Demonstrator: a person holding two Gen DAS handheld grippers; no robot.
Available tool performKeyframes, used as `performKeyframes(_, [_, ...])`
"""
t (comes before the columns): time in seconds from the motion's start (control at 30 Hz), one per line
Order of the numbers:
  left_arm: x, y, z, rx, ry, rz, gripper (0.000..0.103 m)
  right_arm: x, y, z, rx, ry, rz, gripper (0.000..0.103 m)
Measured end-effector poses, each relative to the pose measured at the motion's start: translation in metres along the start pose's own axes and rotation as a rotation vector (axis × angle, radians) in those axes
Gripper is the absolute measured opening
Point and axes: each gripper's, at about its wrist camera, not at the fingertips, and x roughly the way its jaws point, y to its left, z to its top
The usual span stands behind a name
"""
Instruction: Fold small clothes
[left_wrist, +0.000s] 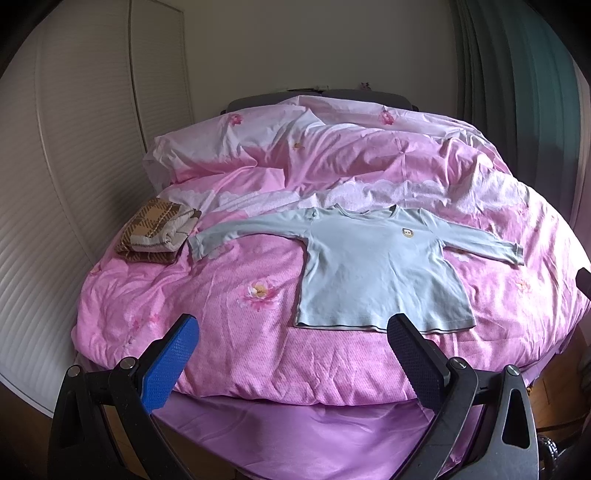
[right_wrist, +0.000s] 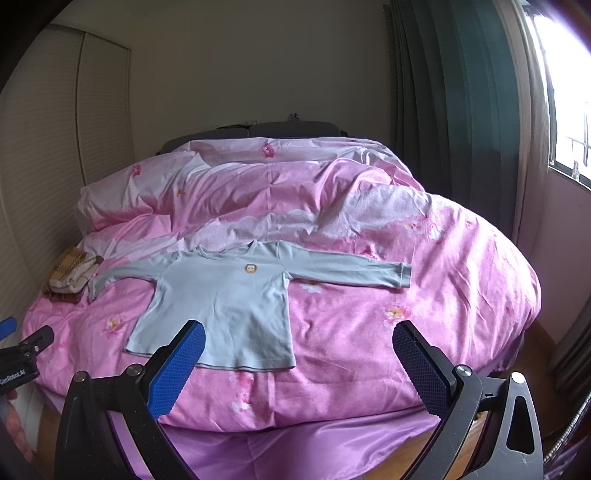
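A small light-blue long-sleeved shirt lies flat, face up, on the pink quilt, both sleeves spread out sideways; it also shows in the right wrist view. A small round badge sits on its chest. My left gripper is open and empty, held above the bed's near edge, just short of the shirt's hem. My right gripper is open and empty, near the hem's right corner. The left gripper's body shows at the right wrist view's left edge.
A folded brown plaid garment lies at the quilt's left side, beyond the left sleeve. The pink floral quilt is rumpled toward the headboard. A white louvred wardrobe stands on the left, dark curtains and a window on the right.
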Motion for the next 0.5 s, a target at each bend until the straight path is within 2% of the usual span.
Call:
performKeyframes(0.13, [0.0001, 0.0003, 0.0001, -0.014, 0.007, -0.011, 0.103, 0.0003, 0.0000, 0.0000, -0.001, 0.002, 0.000, 0.102])
performKeyframes(0.3, [-0.0010, 0.0019, -0.0008, -0.027, -0.080, -0.013, 0.103, 0.0008, -0.0009, 0.0010, 0.000, 0.002, 0.001, 0.102])
performKeyframes(0.5, [0.0001, 0.0018, 0.0000, -0.026, -0.023, -0.019, 0.103, 0.0020, -0.0023, 0.0008, 0.001, 0.004, -0.002, 0.102])
